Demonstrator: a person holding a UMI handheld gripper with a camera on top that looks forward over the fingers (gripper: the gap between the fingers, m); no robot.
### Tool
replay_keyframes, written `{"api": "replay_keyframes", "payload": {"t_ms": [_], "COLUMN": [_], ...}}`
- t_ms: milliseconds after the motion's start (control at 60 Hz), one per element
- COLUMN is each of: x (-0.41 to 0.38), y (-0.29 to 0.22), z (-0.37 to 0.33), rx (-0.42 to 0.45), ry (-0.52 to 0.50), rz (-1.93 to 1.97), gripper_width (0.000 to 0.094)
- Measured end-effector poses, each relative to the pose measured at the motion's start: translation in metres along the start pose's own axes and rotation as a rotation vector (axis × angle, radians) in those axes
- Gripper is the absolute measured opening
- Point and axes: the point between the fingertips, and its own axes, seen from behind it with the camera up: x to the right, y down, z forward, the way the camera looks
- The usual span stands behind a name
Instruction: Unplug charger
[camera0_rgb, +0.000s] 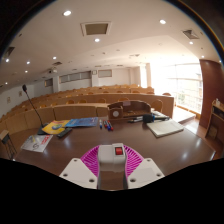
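Holding: my claw (112, 172) was clenched on a small white charger (117, 155) with a red patch on its face; both fingers (80, 172) pressed its sides, the magenta pads fanned out behind it.
Charger's place: between my fingertips, raised above the counter (120, 138) and touching nothing else that I could see.
Socket and cable: neither showed; I could not tell whether a strip lay hidden below the claw.
Step in hand: I judged the pull itself done or nearly so, since the charger sat free in my grip with open air around it.
Next move: I reckoned it called for carrying the charger to bare counter, setting it down flat and only then easing the fingers apart.
Counter ahead: a dark wooden top, its middle stretch just beyond the fingers bare.
Clutter left: a yellow-and-blue object (53, 127) and white papers (37, 142) lay near that edge.
Clutter right: a white book (164, 127) lay beyond the fingers, with a brown bag (128, 107) further back.
Open room: most of it lay straight ahead, between those two groups; rows of seats stood well apart behind.
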Motion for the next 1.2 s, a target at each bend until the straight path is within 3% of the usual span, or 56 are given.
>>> {"api": "replay_keyframes", "payload": {"t_ms": [100,283,350,450,617,800,1200], "x": [0.034,0.073,0.089,0.112,0.122,0.095,0.023], "y": [0.072,0.122,0.125,0.109,0.069,0.034,0.069], "z": [0.017,0.027,0.03,0.028,-0.006,-0.092,-0.286], "rx": [-0.146,-0.235,-0.25,-0.252,-0.197,-0.154,-0.199], "ry": [0.013,0.007,0.024,0.061,0.116,0.138,0.067], "rz": [0.048,0.071,0.063,0.034,-0.062,-0.145,-0.144], "gripper_width": [0.0329,0.0419,0.054,0.0864,0.0847,0.0846,0.0846]}}
